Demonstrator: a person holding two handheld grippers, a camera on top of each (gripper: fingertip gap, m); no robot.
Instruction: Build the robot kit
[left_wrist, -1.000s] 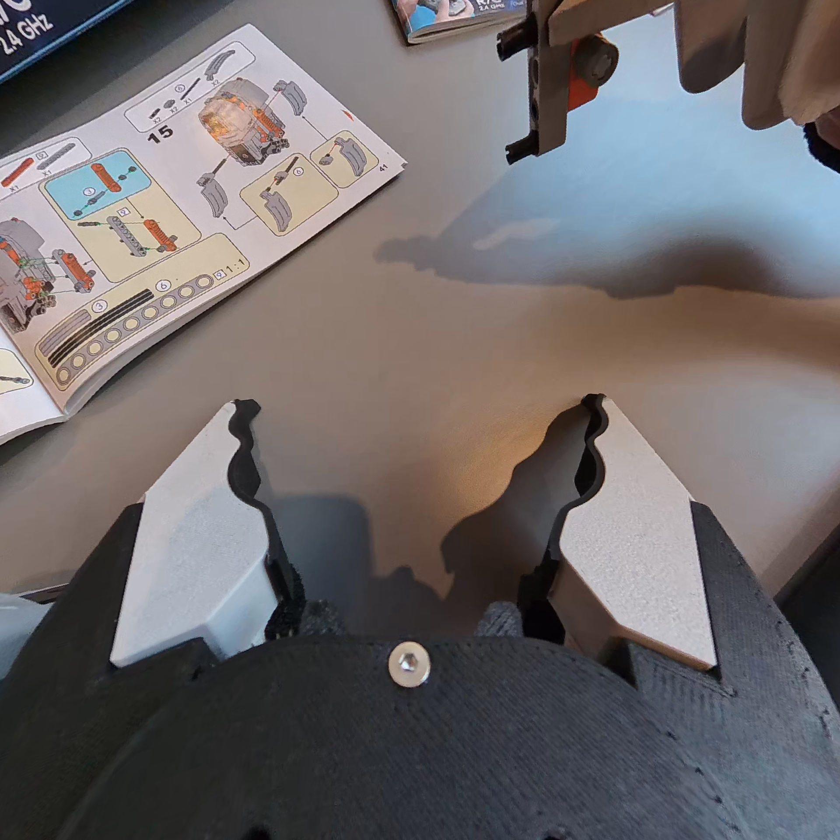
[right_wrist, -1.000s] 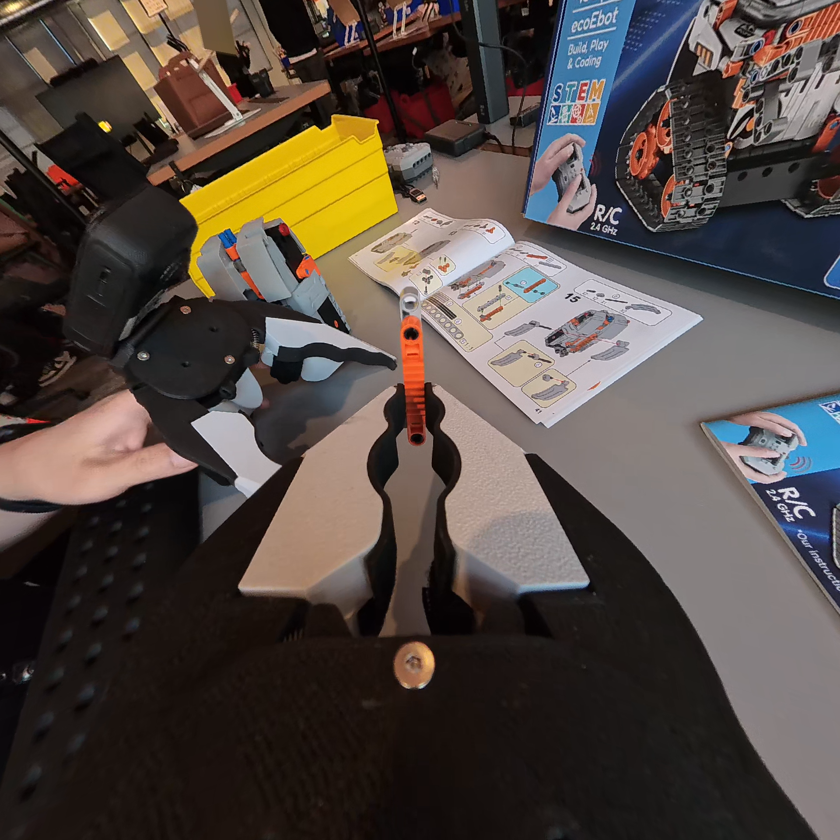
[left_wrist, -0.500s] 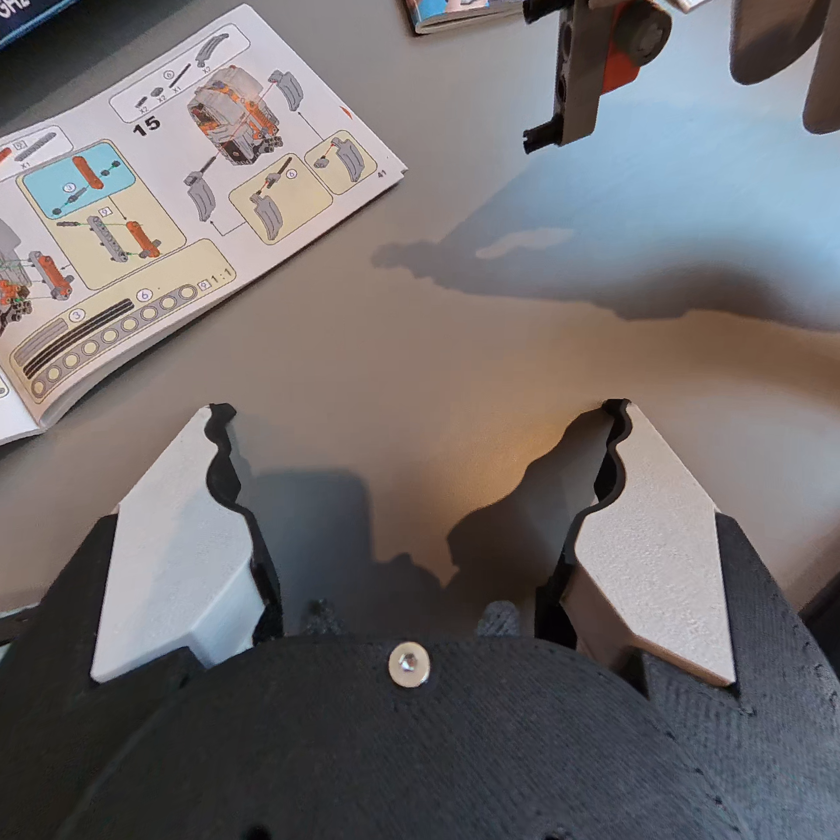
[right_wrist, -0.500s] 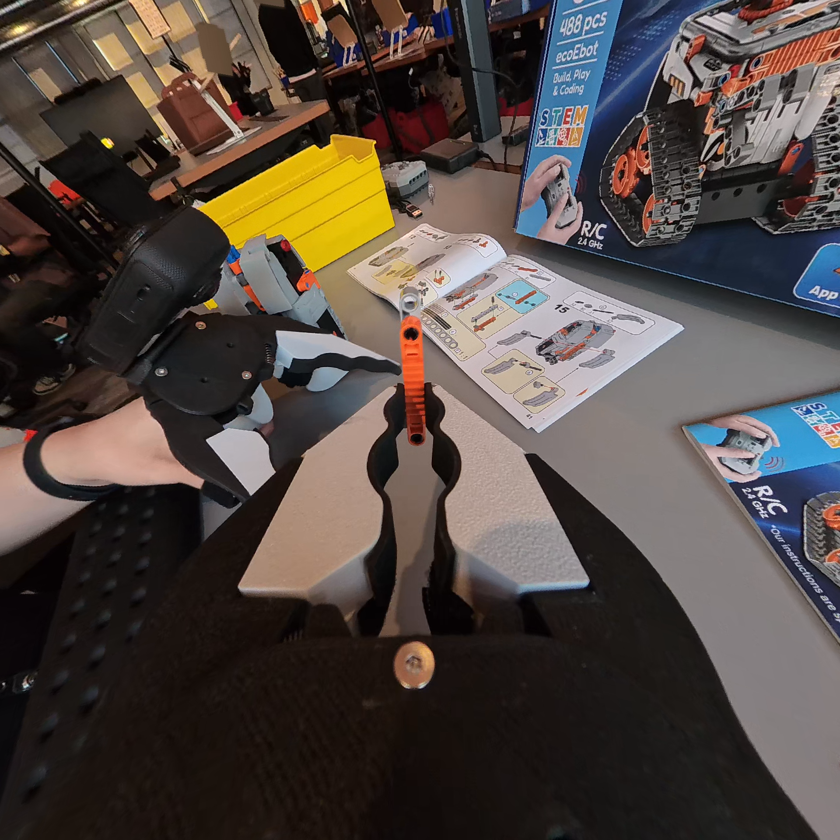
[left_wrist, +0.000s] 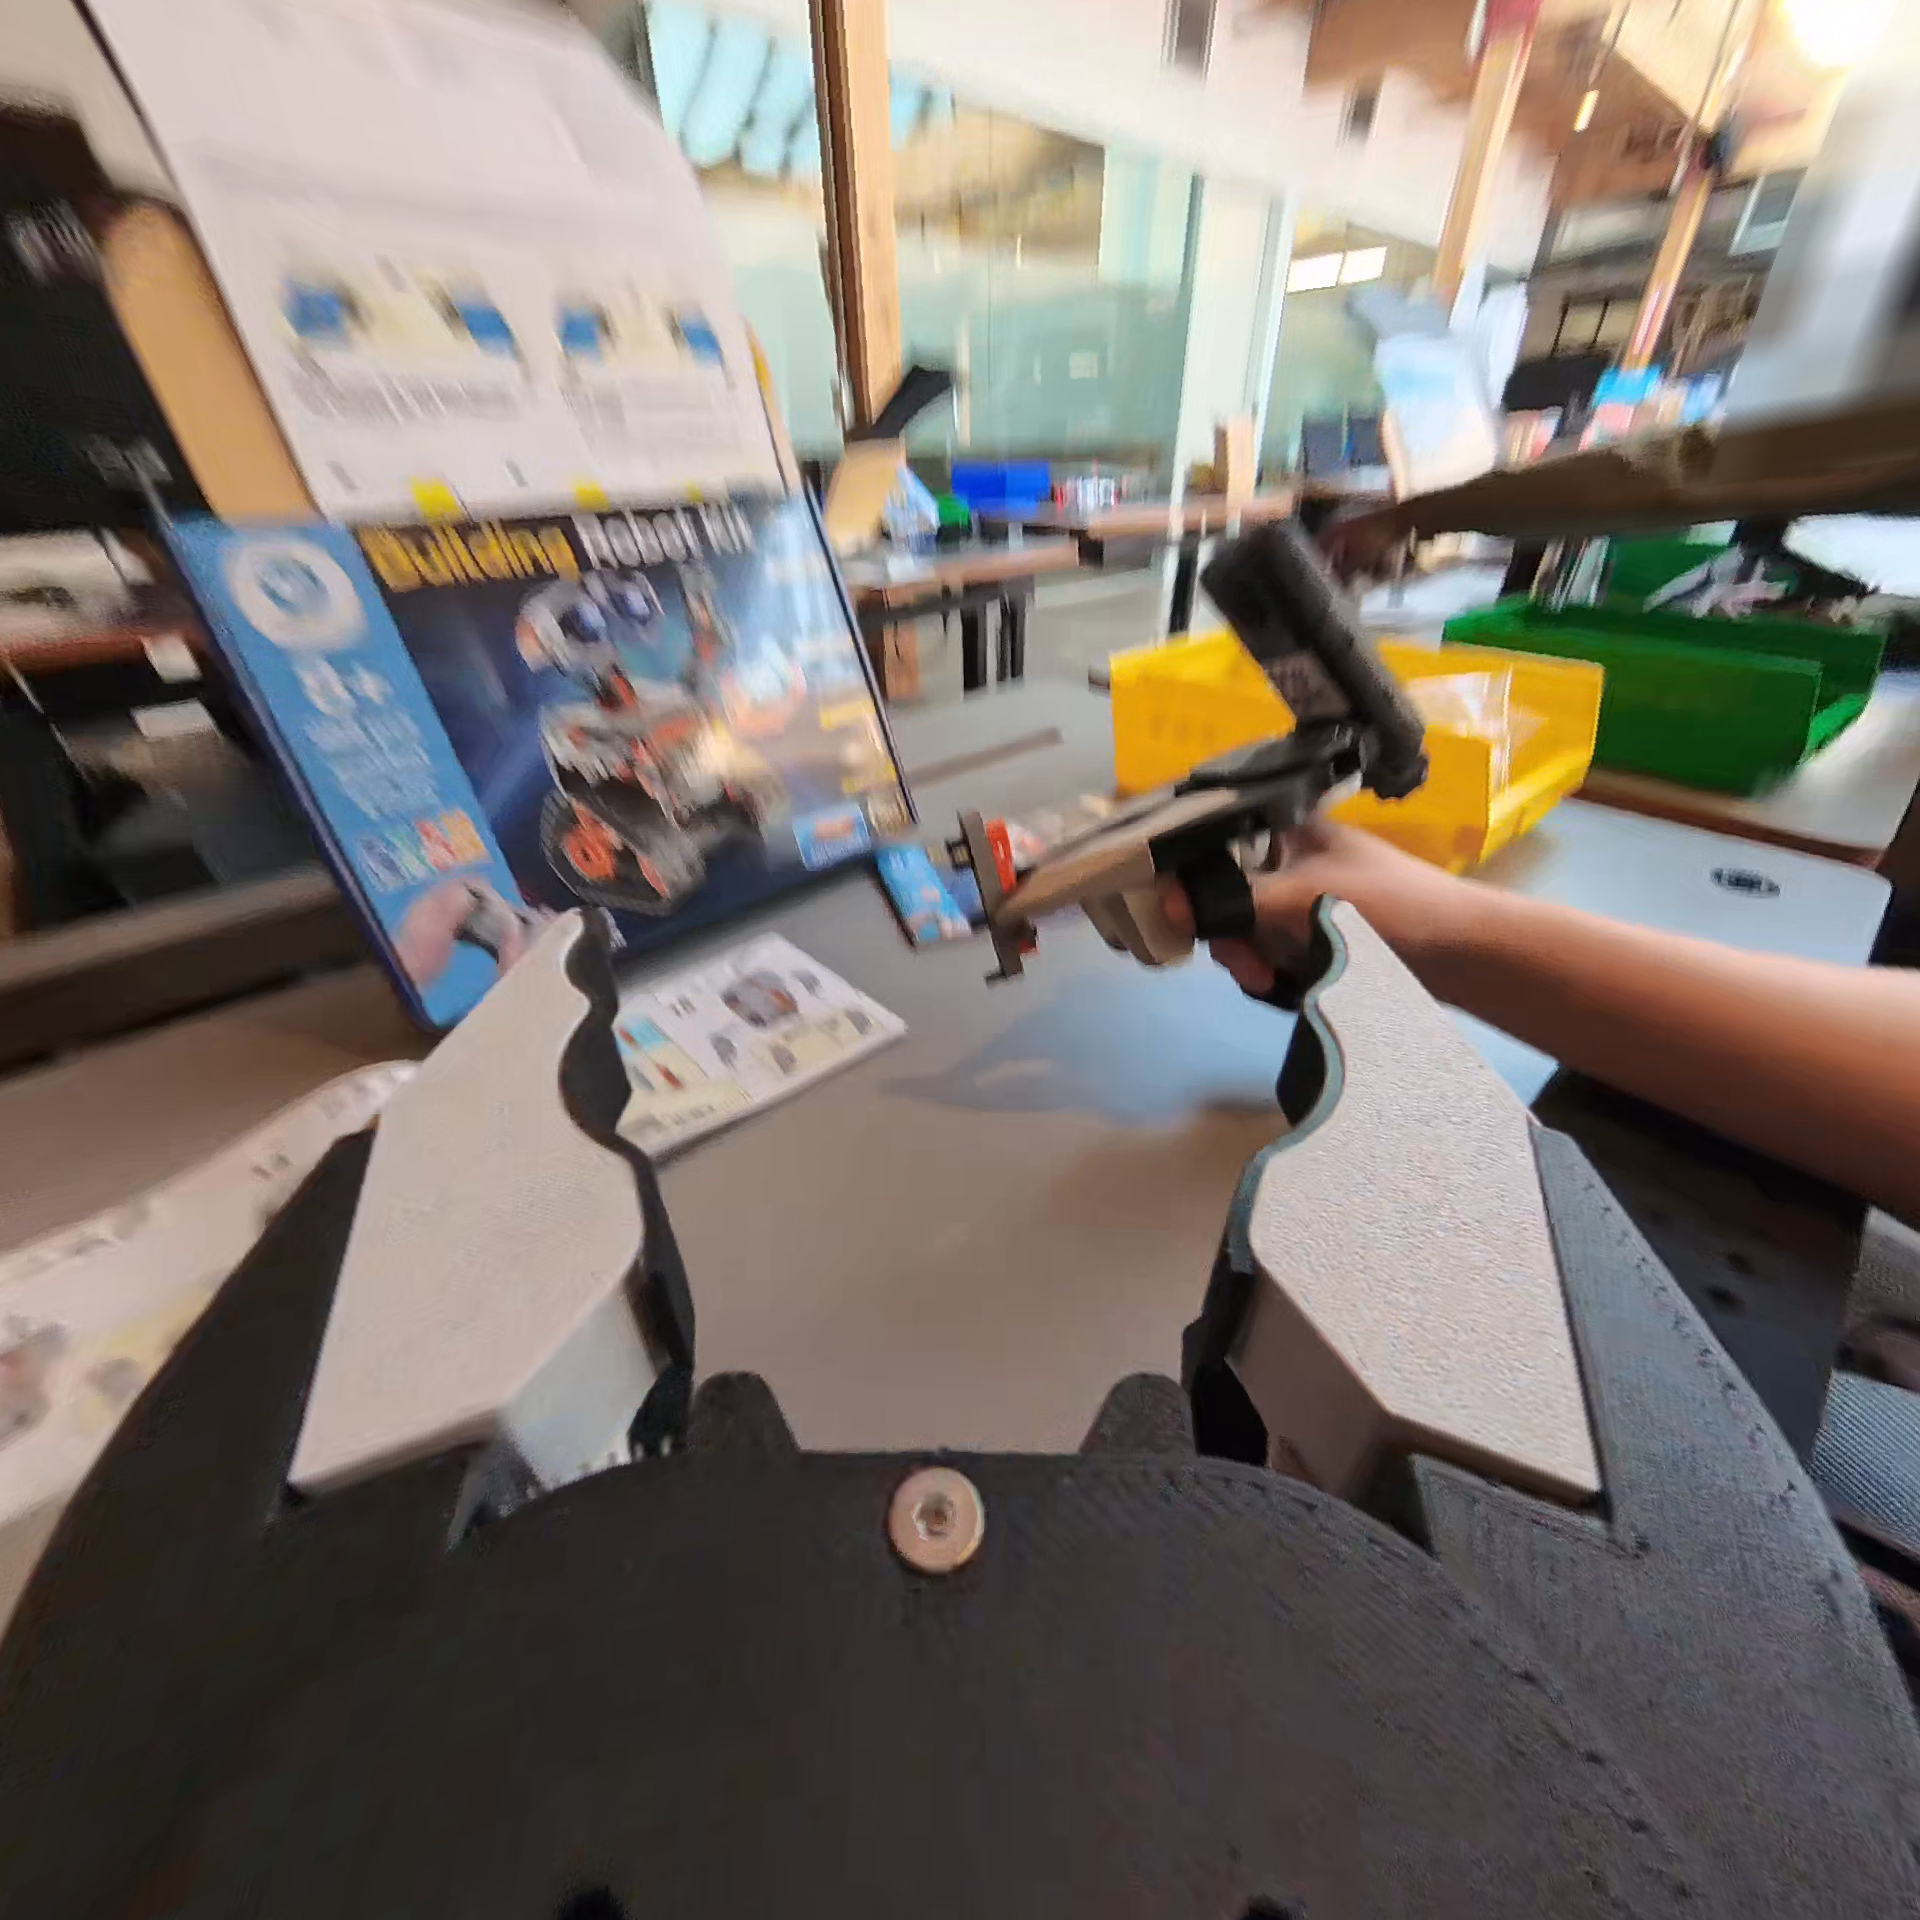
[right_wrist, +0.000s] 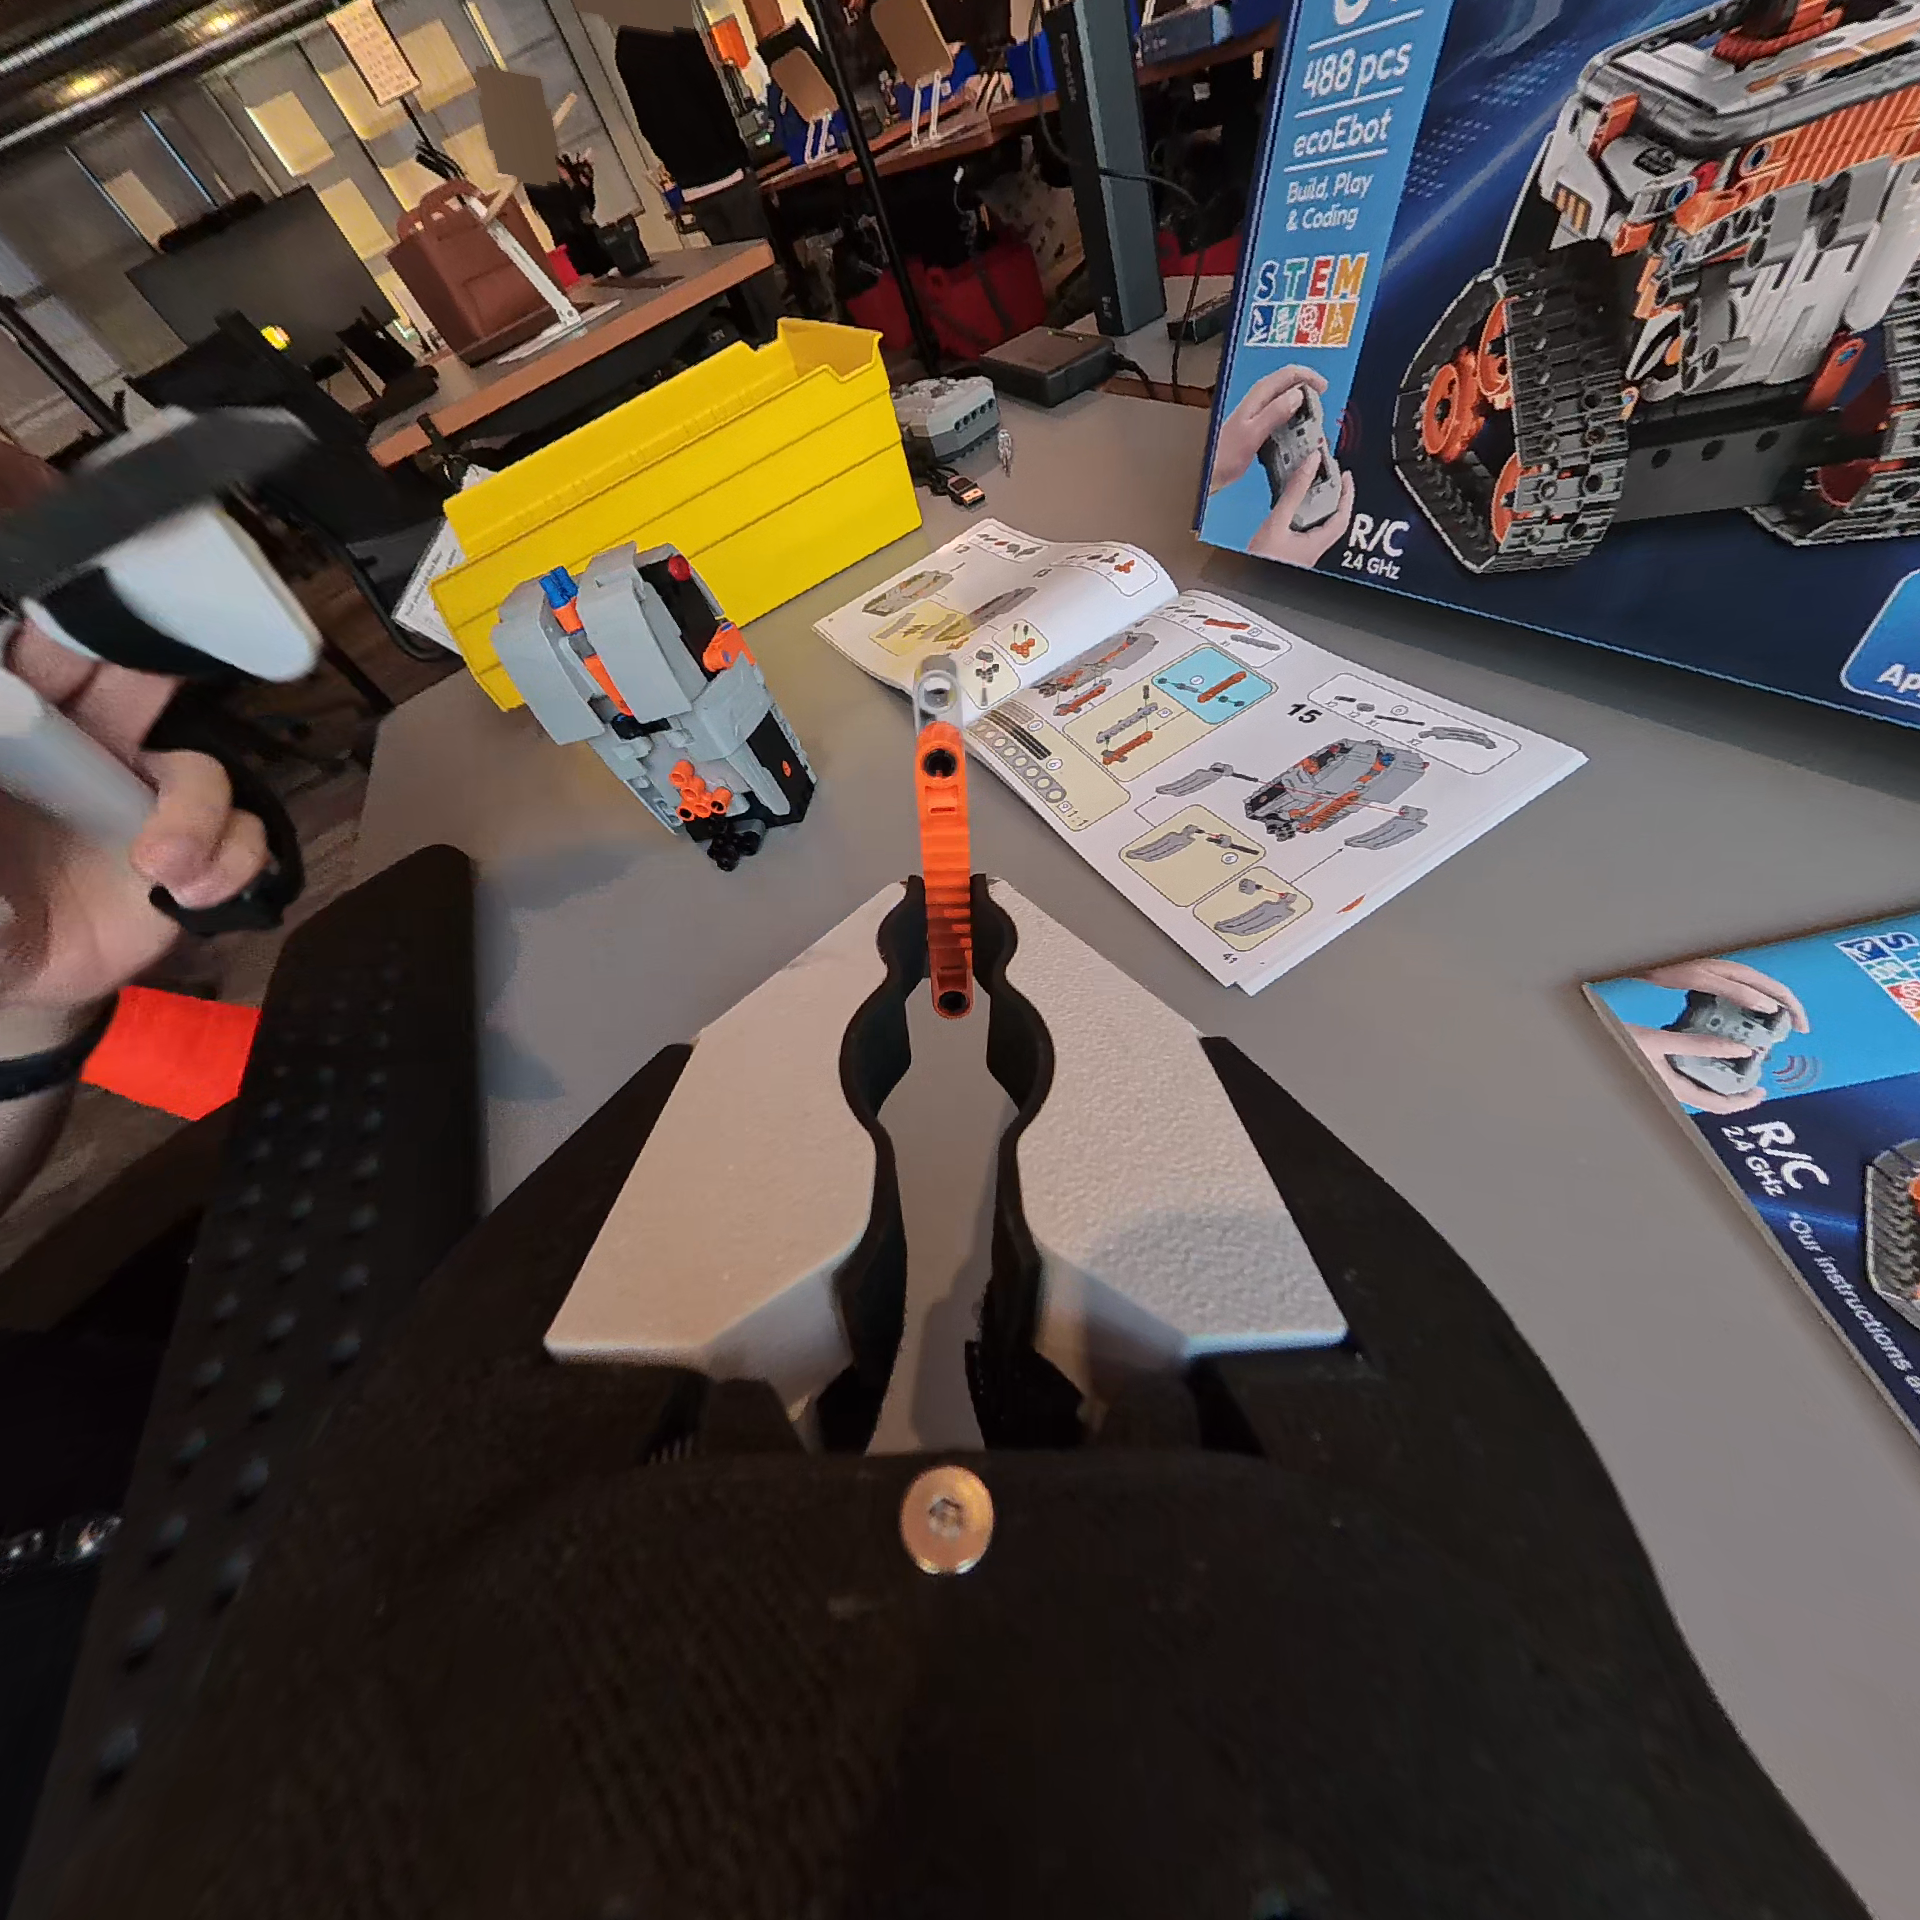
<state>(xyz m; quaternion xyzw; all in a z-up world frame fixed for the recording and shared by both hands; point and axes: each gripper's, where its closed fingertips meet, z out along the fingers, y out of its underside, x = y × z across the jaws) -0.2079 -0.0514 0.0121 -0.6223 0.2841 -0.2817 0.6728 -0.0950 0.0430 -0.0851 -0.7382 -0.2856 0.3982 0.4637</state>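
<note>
Two grippers show here. On progress, only this can be read: a grey and orange model (right_wrist: 655, 707), part-built, stands upright on the surface (right_wrist: 1455, 1195), while one small assembly of an orange beam (right_wrist: 943, 862) with a grey piece on its far end is off the surface and joined to nothing else.

That orange beam sits pinched between the right gripper (right_wrist: 948, 940) fingers, which are drawn in narrow on it near their tips; the beam runs straight ahead past the fingertips, grey end foremost. Ahead and left of these fingers stands the model, with a yellow bin (right_wrist: 707, 488) just behind it. Ahead and right lies an open instruction booklet (right_wrist: 1247, 748), and beyond that a blue kit box (right_wrist: 1558, 312) stands on edge. A second booklet (right_wrist: 1766, 1091) lies off to the right.

The left gripper (left_wrist: 956, 987) has its fingers spread wide with nothing between them and nothing touching them; bare surface shows through the gap. Its view is blurred. Beyond its fingertips, the other gripper hangs in the air with the small assembly at its tip, well above the surface, held by a person's hand (left_wrist: 1278, 914).
</note>
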